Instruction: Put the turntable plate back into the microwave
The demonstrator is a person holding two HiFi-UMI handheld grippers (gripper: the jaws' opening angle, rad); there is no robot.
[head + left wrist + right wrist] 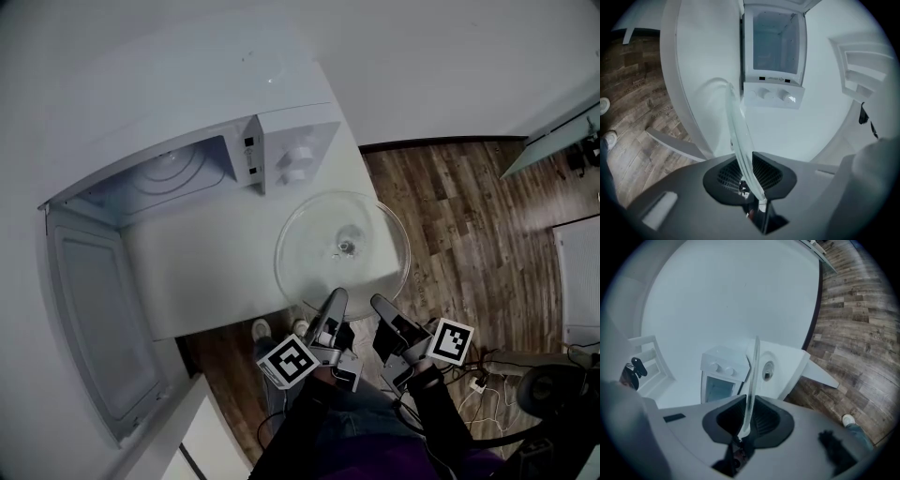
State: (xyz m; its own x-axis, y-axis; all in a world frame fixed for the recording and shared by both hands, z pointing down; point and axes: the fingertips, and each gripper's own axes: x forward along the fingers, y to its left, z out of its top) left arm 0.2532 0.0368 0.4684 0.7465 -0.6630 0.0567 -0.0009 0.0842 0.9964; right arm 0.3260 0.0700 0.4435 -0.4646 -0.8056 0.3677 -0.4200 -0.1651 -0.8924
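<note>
The clear glass turntable plate (342, 248) hangs over the near right corner of the white table (206, 272). My left gripper (333, 298) is shut on its near rim, and my right gripper (382, 307) is shut on the same rim just to the right. In the left gripper view the plate (738, 136) runs edge-on between the pads of the gripper (745, 173). The right gripper view shows the rim (753, 376) clamped the same way in the gripper (747, 420). The white microwave (187, 169) stands at the table's far left with its cavity open.
The microwave door (94, 319) is swung fully open toward me at the left. Its knob panel (298, 155) faces the plate. Wooden floor (469, 216) lies to the right, with cables (487, 384) near my feet. A white shoe (262, 330) shows below the table edge.
</note>
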